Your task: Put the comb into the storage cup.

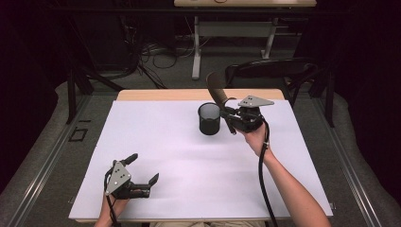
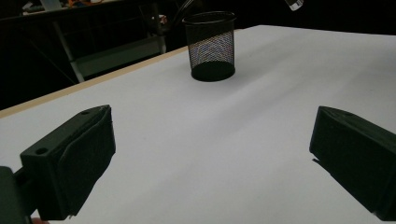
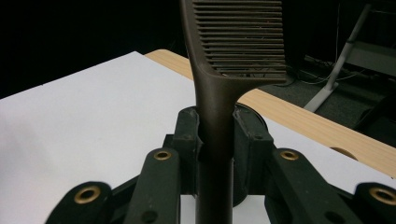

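Observation:
A brown comb (image 3: 219,88) stands upright by its handle, with my right gripper (image 3: 216,140) shut on it and its teeth end up. In the high view the right gripper (image 1: 231,116) holds the comb (image 1: 216,91) just right of a black mesh cup (image 1: 209,118), comb tilting up over the cup's rim. The cup (image 2: 211,45) stands upright on the white sheet. My left gripper (image 1: 143,169) rests near the table's front left, jaws open with nothing between them; its fingers (image 2: 70,163) frame bare white sheet.
A white sheet (image 1: 165,142) covers the wooden table (image 1: 156,95). Behind the table stand a dark chair (image 1: 269,71) and another desk's legs (image 1: 196,47), with cables on the floor. Each gripper trails a cable toward the front edge.

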The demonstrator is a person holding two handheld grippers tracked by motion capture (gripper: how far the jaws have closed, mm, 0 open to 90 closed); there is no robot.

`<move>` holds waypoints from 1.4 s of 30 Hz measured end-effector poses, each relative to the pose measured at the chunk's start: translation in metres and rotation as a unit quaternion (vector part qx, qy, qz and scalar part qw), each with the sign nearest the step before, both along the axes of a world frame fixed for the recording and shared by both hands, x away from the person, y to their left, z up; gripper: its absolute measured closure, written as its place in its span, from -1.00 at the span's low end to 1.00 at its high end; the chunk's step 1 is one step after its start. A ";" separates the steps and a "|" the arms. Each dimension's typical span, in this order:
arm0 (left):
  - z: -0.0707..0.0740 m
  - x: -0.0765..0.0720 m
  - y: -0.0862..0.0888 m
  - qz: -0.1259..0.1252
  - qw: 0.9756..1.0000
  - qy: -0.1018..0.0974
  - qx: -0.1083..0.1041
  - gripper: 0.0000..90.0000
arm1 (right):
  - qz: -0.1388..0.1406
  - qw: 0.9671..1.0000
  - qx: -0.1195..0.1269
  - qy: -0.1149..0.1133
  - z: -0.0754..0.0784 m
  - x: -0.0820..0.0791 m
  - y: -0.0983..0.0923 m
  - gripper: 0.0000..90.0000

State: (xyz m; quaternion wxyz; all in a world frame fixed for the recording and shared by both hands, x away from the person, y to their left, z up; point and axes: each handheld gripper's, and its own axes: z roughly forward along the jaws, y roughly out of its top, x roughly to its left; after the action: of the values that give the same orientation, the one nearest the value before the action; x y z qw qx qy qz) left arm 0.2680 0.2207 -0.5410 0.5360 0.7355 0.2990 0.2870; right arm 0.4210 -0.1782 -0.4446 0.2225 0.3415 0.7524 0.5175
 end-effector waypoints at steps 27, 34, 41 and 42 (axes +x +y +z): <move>0.000 0.001 -0.001 -0.002 1.000 0.001 0.002 -0.99 | -0.003 1.000 0.002 -0.010 0.012 0.015 0.009 0.62; 0.000 0.001 -0.001 -0.001 1.000 0.000 0.000 -0.99 | -0.005 1.000 0.003 -0.012 0.012 0.018 0.010 0.62; -0.001 0.001 -0.001 -0.001 1.000 0.001 0.001 -0.99 | -0.006 1.000 0.006 -0.014 0.014 0.021 0.011 0.62; 0.000 0.001 -0.001 -0.001 1.000 0.001 0.001 -0.99 | -0.007 1.000 0.007 -0.014 0.015 0.021 0.011 0.62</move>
State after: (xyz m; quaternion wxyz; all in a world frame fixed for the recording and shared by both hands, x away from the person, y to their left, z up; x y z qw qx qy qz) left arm 0.2688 0.2200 -0.5415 0.5353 0.7364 0.2988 0.2862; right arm 0.4422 -0.1674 -0.4297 0.2339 0.3413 0.7430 0.5261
